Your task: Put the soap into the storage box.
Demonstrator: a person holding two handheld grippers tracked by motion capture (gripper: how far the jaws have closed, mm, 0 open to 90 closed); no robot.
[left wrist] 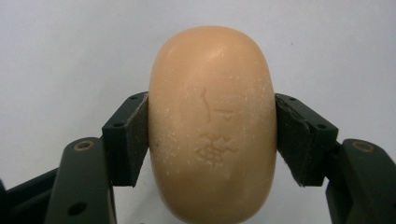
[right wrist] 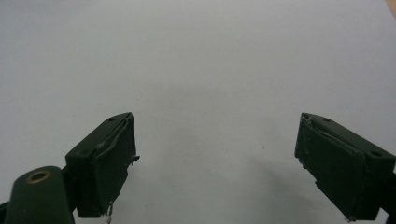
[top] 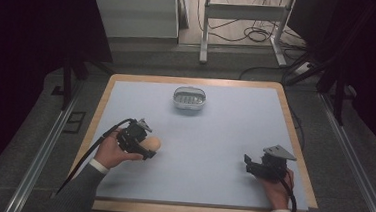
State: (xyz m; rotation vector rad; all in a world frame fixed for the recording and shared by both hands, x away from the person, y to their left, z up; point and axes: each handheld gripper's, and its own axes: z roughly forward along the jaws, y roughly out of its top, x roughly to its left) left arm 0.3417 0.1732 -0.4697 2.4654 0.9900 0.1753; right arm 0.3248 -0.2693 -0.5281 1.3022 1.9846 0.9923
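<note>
Gripping a tan oval bar of soap (left wrist: 212, 126), our left gripper (top: 143, 145) has both black pads pressed flat on the bar's two long sides, so the jaws are clamped on it at the bar's width. In the left gripper view we see the soap standing on end between the pads (left wrist: 133, 140), with a stamped mark on its face and fine white specks over the surface. Behind it there is only the pale blue table mat (left wrist: 56, 56).

From the high view we see the soap (top: 152, 143) sticking out of the left gripper toward the middle of the table, at the near left part of the mat (top: 224, 138). We can't tell from these frames whether the bar touches the mat or sits just above it.

Our right gripper (top: 249, 163) is at the near right of the mat, well apart from the soap. In the right gripper view its jaws stand wide with nothing between them, bare mat beyond.

A small metal soap dish (top: 190, 99) with a slotted insert sits at the far middle of the mat, well apart from both grippers. We see the wooden table edge (top: 97, 114) framing the mat.
</note>
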